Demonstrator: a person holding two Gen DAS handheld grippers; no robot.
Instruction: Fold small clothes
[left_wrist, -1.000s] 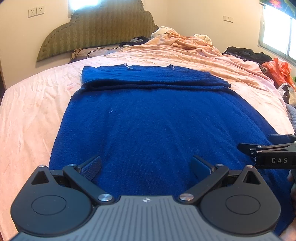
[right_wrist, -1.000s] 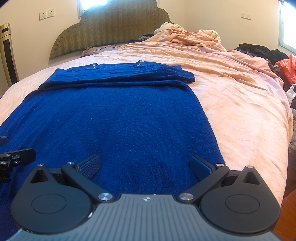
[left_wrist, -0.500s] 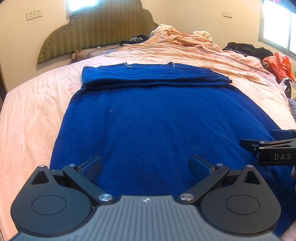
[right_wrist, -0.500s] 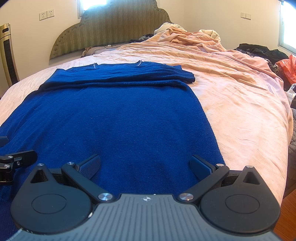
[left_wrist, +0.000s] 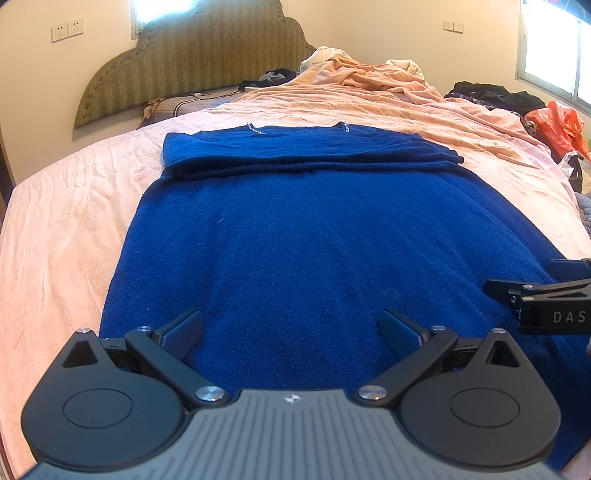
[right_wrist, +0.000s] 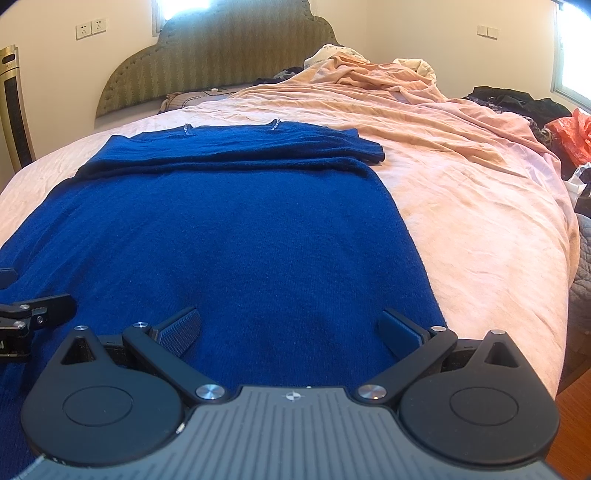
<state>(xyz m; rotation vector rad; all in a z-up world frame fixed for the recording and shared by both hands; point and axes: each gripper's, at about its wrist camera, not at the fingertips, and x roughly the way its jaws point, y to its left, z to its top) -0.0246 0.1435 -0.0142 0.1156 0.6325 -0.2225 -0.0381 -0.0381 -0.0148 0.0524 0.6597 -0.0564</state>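
1. Left wrist view: the left gripper (left_wrist: 291, 332) hangs low over the near part of the sweater (left_wrist: 314, 240), its jaws spread wide with nothing between them. The sweater lies flat on the bed (left_wrist: 62, 236), straight ahead of the fingers and stretching away from them. The right gripper (left_wrist: 543, 295) shows at the right edge, level with the left one; from here I cannot tell its opening.

2. Left wrist view, direction: the sweater's long axis runs forward from the gripper toward the headboard (left_wrist: 192, 62). The neckline is at the far end and the hem is nearest, hidden under the gripper body. The sleeves look already laid across the chest as a band at the far end.

3. Right wrist view: the right gripper (right_wrist: 290, 332) is also wide and empty, over the sweater's (right_wrist: 221, 229) near right part, with the sweater's right edge just beside its right finger. A piece of the left gripper (right_wrist: 33, 310) shows at the left edge.

4. Step in hand, as I judge it: taking the hem to fold it up toward the neckline. To do it well, drop both grippers to the near corners, pinch both layers, lift together at equal height, and carry forward along the long axis so that the edges stay square.
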